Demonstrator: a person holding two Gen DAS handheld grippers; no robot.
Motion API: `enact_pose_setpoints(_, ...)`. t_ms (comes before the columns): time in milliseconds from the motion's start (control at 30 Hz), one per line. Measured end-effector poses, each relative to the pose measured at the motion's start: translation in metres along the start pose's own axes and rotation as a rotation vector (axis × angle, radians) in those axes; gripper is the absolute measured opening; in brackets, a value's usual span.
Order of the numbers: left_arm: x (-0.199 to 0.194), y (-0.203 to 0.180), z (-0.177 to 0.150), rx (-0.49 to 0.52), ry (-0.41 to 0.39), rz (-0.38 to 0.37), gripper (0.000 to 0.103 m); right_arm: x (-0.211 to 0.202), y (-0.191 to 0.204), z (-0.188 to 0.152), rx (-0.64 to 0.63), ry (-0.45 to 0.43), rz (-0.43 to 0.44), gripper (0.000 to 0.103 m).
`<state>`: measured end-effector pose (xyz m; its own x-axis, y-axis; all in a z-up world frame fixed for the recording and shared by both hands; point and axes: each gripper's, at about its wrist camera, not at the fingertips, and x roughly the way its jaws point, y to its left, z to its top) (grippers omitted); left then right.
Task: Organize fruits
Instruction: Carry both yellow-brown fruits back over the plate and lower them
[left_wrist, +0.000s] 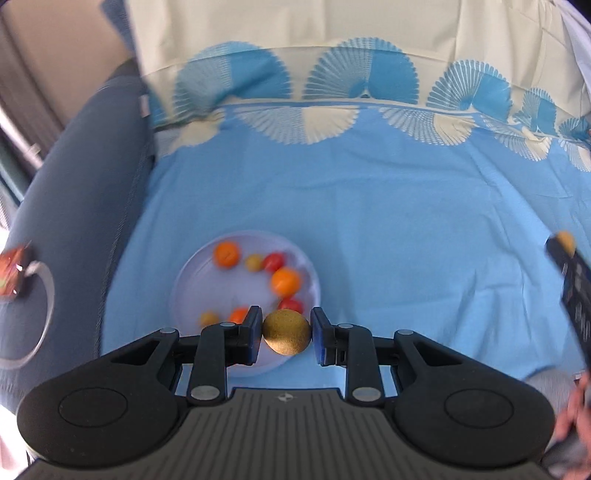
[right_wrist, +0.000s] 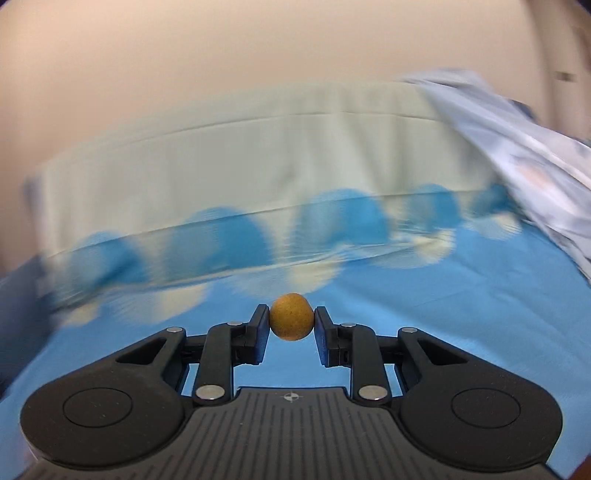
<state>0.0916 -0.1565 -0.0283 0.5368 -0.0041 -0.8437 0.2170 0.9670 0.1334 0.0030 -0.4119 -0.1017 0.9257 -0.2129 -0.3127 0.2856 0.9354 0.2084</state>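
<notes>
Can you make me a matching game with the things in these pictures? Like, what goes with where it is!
Things:
1. left gripper
2. right gripper
3. plate
4. bedsheet

Places or states:
A. lies on the bedsheet with small orange, red and yellow fruits on it
B. light blue, with fan patterns along its far edge
C. shut on a brownish-yellow round fruit, just over the plate's near rim
D. shut on a yellow-brown round fruit, with no plate in its view

Pairs: 1-C, 2-D, 3-A, 4-B
</notes>
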Motion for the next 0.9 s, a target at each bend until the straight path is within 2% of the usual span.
enact_pose_setpoints(67, -0.016, 0.018, -0.026, -0.021, -0.009, -0.007, 0.031, -0.037, 0.021, -0.007, -0.029, 0.038, 0.092, 0.027)
enact_pose_setpoints(167, -0.036, 0.035, -0.065, -0.033, -0.032, 0.000, 0.031, -0.080, 0.048, -0.015, -0.070, 0.092, 0.175, 0.027)
enact_pose_setpoints(267, -0.055, 0.051, -0.099, -0.056, -0.065, -0.008, 0.031, -0.116, 0.069, -0.020, -0.136, 0.105, 0.226, 0.027)
enact_pose_setpoints(433, -0.083, 0.072, -0.136, -0.104, -0.126, -0.022, 0.031, -0.160, 0.096, -0.022, -0.214, 0.094, 0.282, 0.027)
enact_pose_setpoints(667, -0.105, 0.096, -0.158, -0.140, -0.189, -0.027, 0.031, -0.198, 0.130, -0.027, -0.316, 0.071, 0.358, 0.027)
enact_pose_setpoints(900, -0.105, 0.105, -0.164, -0.156, -0.207, -0.049, 0.031, -0.203, 0.146, -0.027, -0.366, 0.070, 0.360, 0.027)
